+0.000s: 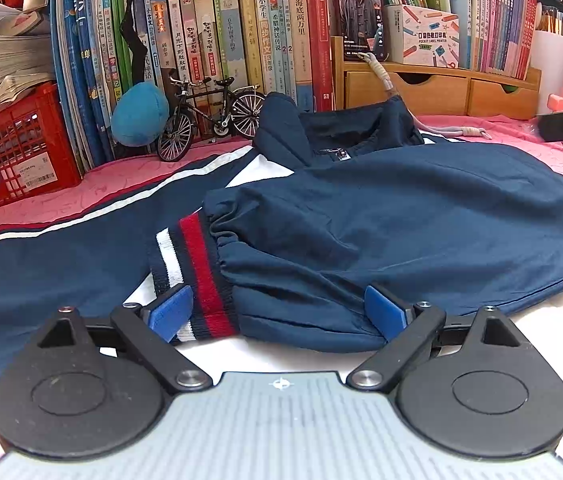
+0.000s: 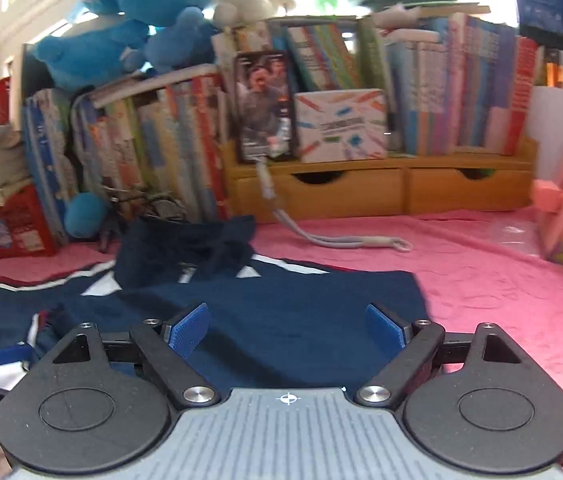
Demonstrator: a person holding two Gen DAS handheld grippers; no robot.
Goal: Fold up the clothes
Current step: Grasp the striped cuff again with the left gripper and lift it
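Lying on the pink cloth (image 1: 553, 168), the navy jacket (image 1: 421, 200) has one sleeve folded across its body, striped cuff (image 1: 197, 276) toward the camera. Left gripper (image 1: 279, 312): jaws spread wide, blue pads either side of the cuff and sleeve end, not pressing. Right gripper (image 2: 287, 330): jaws wide, over the jacket's body, nothing held; view blurred. Books (image 1: 241, 32) and a model bicycle (image 1: 209, 116) stand behind.
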